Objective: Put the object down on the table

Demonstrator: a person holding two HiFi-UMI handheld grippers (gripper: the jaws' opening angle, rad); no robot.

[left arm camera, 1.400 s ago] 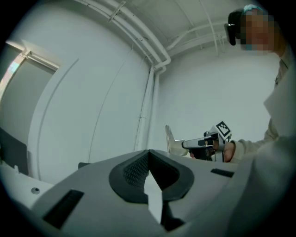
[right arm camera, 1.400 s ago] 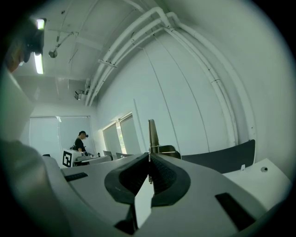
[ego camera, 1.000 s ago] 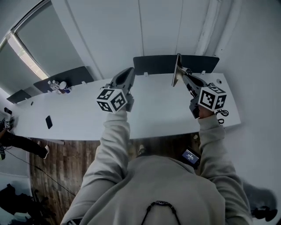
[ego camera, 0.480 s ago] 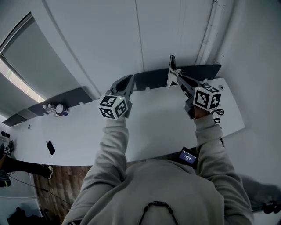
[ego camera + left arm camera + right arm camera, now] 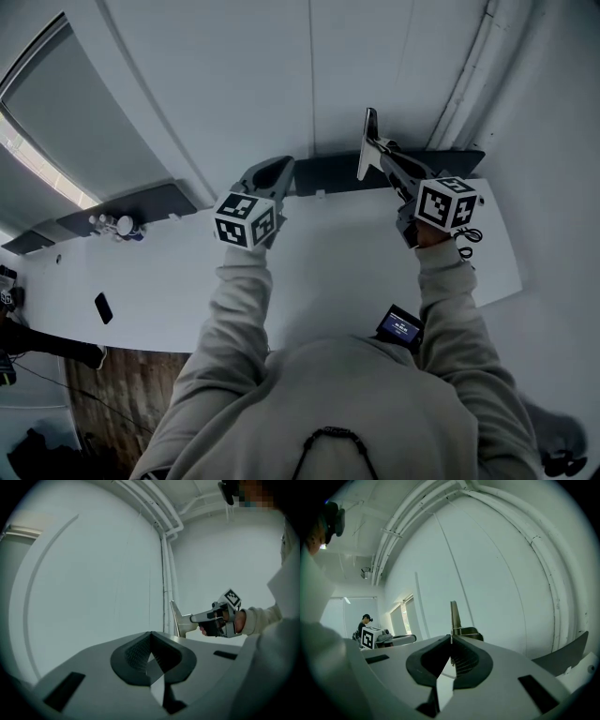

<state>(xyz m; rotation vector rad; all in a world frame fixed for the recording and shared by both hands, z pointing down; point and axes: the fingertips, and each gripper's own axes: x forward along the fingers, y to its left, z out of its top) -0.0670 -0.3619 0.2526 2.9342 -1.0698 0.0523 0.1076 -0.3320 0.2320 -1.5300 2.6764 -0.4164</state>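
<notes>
A long white table [image 5: 319, 258] runs below my arms. My right gripper [image 5: 377, 153] is shut on a thin flat plate-like object [image 5: 367, 139] that stands on edge above the table's far side. The right gripper view shows the object [image 5: 454, 615] rising upright from between the closed jaws. From the left gripper view, the same object [image 5: 176, 620] juts from the right gripper [image 5: 188, 619], in the air before the wall. My left gripper [image 5: 279, 169] hovers level over the table's far edge. Its jaws meet with nothing between them [image 5: 151, 633].
Dark chair backs [image 5: 337, 172] line the table's far side against a white wall. A black phone [image 5: 103, 307] and small bottles [image 5: 118, 225] lie far left on the table. A coiled cable [image 5: 471, 238] sits by my right wrist. A person [image 5: 365, 620] stands far off.
Both grippers have travelled forward across the table toward the wall. The flat object stays upright in the right gripper. Neither pair of jaws has changed.
</notes>
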